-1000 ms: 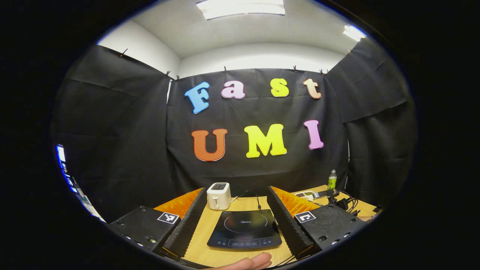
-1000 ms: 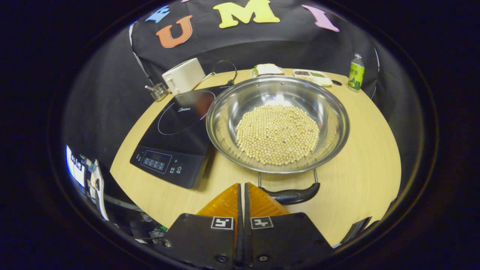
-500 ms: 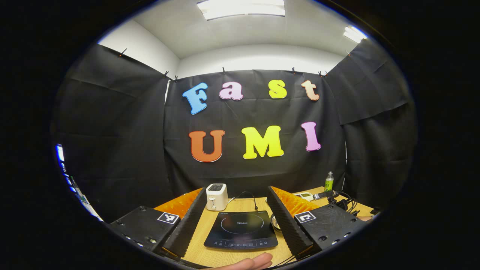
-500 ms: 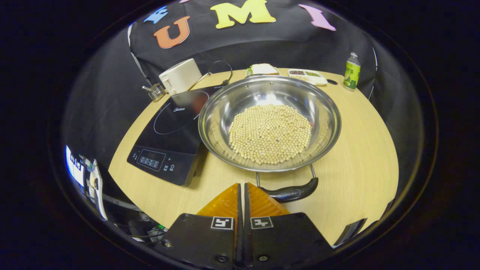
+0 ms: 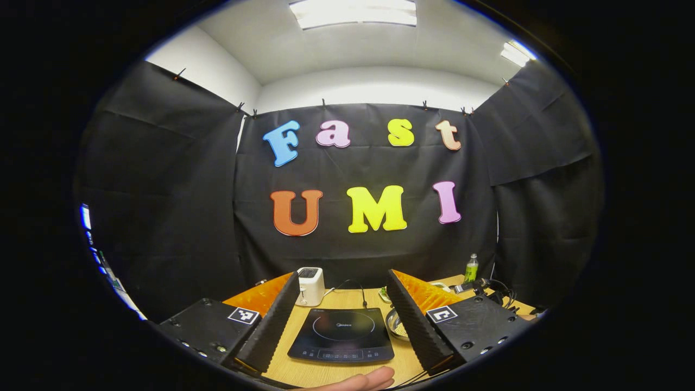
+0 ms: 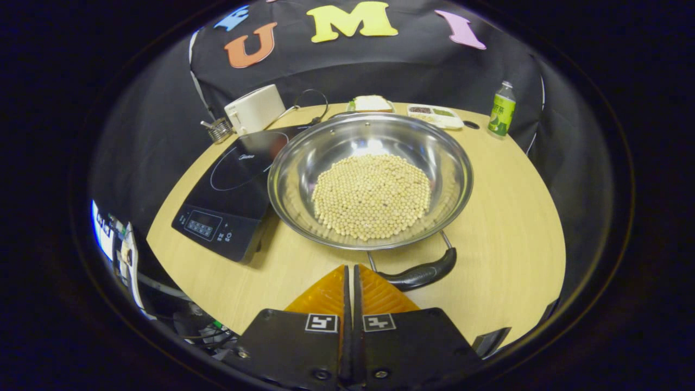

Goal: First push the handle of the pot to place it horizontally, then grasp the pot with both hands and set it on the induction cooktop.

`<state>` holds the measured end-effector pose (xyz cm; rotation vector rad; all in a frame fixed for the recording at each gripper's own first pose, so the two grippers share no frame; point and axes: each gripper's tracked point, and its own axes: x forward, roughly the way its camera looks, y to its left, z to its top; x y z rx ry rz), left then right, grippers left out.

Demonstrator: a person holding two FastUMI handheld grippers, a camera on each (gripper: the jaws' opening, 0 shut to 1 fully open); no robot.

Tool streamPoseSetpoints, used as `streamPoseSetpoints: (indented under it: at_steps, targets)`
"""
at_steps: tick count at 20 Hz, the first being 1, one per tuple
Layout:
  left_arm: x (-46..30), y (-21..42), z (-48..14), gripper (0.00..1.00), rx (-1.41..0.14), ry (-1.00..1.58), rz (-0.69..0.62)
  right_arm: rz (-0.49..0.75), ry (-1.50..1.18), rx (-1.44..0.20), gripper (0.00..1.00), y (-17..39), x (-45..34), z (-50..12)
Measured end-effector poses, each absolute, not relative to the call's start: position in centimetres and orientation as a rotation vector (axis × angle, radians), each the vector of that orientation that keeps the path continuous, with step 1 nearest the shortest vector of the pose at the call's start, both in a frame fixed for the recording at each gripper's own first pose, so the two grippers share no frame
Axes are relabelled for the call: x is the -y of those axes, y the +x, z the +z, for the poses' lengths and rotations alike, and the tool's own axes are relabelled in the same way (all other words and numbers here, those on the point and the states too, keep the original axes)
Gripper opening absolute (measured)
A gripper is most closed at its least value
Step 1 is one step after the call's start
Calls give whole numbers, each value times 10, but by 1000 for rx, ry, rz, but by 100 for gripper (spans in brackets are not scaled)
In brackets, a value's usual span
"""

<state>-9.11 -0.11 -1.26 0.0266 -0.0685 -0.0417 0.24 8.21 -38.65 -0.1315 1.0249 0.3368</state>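
A wide steel pot (image 6: 369, 182) holding pale beans sits on the wooden table (image 6: 505, 228), its rim against the black induction cooktop (image 6: 233, 184) to its left. The pot's dark near handle (image 6: 421, 274) lies low, close beside my right gripper (image 6: 350, 269), whose fingers are shut with nothing between them. My left gripper (image 5: 342, 277) stands open, well back from the cooktop (image 5: 340, 335), which lies between its fingers. A sliver of the pot's rim (image 5: 395, 324) peeks out by its right finger (image 5: 412, 320).
A white toaster (image 6: 255, 108) and a small wire coil (image 6: 219, 130) stand behind the cooktop. At the table's back are a plate with bread (image 6: 370, 103), a snack tray (image 6: 431, 114) and a green bottle (image 6: 500, 108). A hand (image 5: 353, 380) shows below the left gripper.
Both grippers have drawn back a little. In the right gripper view the pot and cooktop slid left; in the left gripper view the cooktop shrank and the pot's rim came into sight.
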Motion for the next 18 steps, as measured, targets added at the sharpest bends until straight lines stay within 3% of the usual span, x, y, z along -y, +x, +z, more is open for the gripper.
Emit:
streamPoseSetpoints:
  at_steps: [18]
  targets:
    - [13, -66, -5, 96, 75, -65, -32, 282, -156, -1016, 4, 72, -7, -394]
